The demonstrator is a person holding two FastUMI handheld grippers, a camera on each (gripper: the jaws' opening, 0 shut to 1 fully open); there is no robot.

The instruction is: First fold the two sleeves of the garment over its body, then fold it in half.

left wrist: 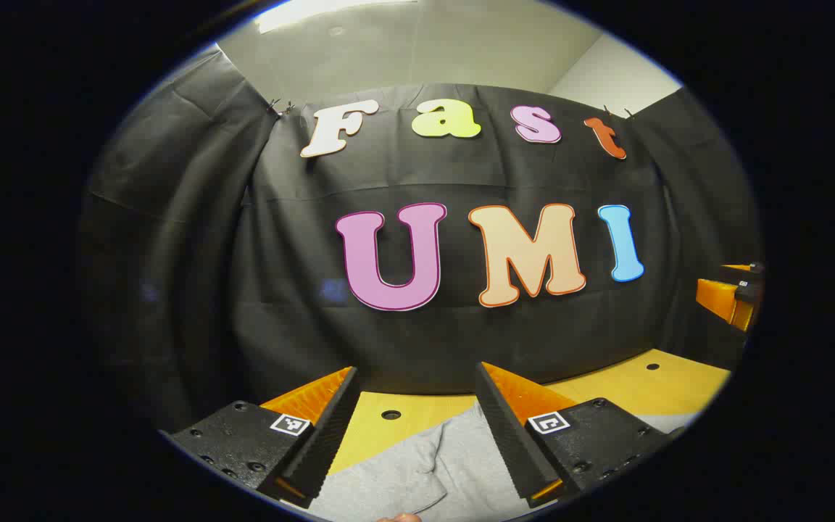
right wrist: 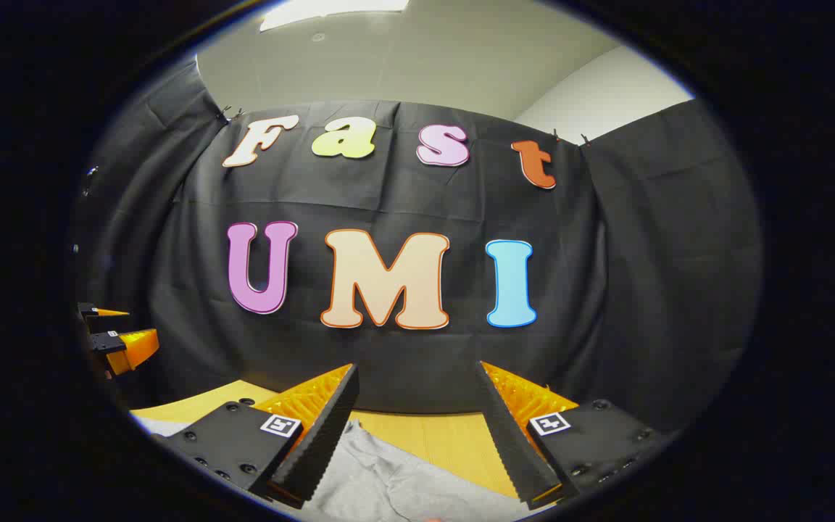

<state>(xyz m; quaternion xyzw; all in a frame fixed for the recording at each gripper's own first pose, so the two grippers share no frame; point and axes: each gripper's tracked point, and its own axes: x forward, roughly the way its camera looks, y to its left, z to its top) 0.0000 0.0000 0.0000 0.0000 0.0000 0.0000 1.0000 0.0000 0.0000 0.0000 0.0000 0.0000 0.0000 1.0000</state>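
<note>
A light grey garment [left wrist: 417, 471] lies on the wooden table [left wrist: 628, 384], and a fold of it shows low between my left gripper's fingers. My left gripper [left wrist: 417, 384] is open and held above the cloth, nothing between its fingers. In the right gripper view the grey garment [right wrist: 396, 482] lies rumpled below my right gripper [right wrist: 417, 384], which is also open and holds nothing. The right gripper [left wrist: 733, 297] appears at the far right edge of the left gripper view. The left gripper [right wrist: 117, 337] appears at the left edge of the right gripper view.
The black cloth wall [left wrist: 417, 341] stands close behind the table's far edge. Small round holes [left wrist: 391, 415] mark the tabletop. A bit of a hand [left wrist: 399, 517] shows at the very bottom of the left gripper view.
</note>
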